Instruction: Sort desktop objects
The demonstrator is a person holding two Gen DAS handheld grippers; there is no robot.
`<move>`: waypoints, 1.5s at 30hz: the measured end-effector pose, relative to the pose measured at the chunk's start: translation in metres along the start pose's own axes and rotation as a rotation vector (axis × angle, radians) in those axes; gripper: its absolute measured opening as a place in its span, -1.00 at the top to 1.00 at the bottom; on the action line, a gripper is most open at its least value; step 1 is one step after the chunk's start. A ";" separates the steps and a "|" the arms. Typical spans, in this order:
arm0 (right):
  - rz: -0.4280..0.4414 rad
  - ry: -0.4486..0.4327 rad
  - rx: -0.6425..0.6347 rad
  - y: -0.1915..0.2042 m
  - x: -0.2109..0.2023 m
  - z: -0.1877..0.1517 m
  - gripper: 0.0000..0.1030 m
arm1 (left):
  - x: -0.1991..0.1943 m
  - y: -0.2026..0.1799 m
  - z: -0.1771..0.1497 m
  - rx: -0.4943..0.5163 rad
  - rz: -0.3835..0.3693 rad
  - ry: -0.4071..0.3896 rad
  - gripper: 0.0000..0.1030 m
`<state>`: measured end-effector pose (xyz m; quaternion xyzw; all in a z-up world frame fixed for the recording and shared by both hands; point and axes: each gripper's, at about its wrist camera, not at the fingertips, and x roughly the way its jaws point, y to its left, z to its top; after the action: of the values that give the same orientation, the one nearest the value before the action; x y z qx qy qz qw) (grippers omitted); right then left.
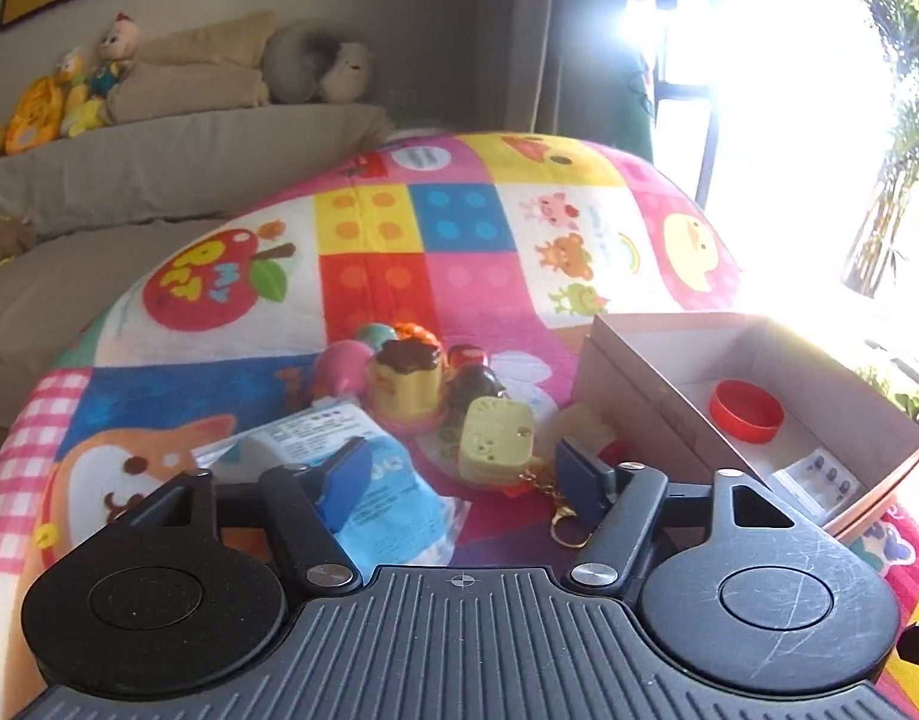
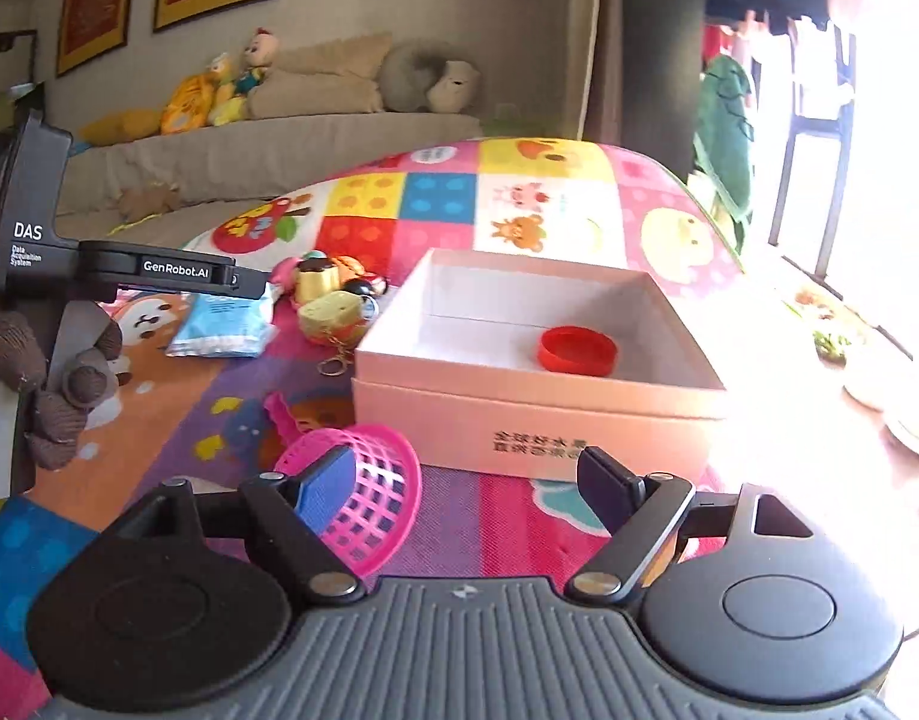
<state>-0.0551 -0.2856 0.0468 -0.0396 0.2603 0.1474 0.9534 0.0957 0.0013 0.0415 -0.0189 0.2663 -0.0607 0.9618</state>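
Note:
My left gripper [image 1: 459,474] is open and empty, low over the play mat. Just ahead lie a yellow cheese-shaped keychain [image 1: 496,441], a blue-white packet [image 1: 363,480] under the left finger, and a pile of small toys with a yellow pudding toy [image 1: 407,387]. The pink cardboard box [image 1: 633,408] to the right holds a red lid [image 1: 746,411]. My right gripper [image 2: 465,486] is open and empty in front of the box [image 2: 537,420], which holds the red lid [image 2: 576,350]. A pink mesh basket [image 2: 363,501] lies by its left finger.
The left gripper's body [image 2: 159,270] shows at the left of the right wrist view, held by a gloved hand [image 2: 69,384]. The toy pile [image 2: 333,294] and packet [image 2: 225,324] lie beyond. A sofa with plush toys [image 2: 231,90] stands behind. Bright window glare is at the right.

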 end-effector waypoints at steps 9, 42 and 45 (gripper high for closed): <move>0.015 -0.084 0.185 -0.033 -0.001 -0.018 -0.84 | 0.081 -0.023 0.016 0.104 -0.009 0.147 -0.20; -0.021 -0.042 0.221 -0.035 0.007 -0.019 -1.00 | -0.135 0.029 -0.093 0.008 -0.017 0.100 -0.12; -0.022 -0.039 0.207 -0.032 0.007 -0.019 -1.00 | -0.138 0.034 -0.091 -0.022 -0.052 0.099 -0.46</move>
<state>-0.0485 -0.3174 0.0268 0.0589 0.2553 0.1100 0.9588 -0.0647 0.0522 0.0312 -0.0334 0.3137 -0.0837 0.9452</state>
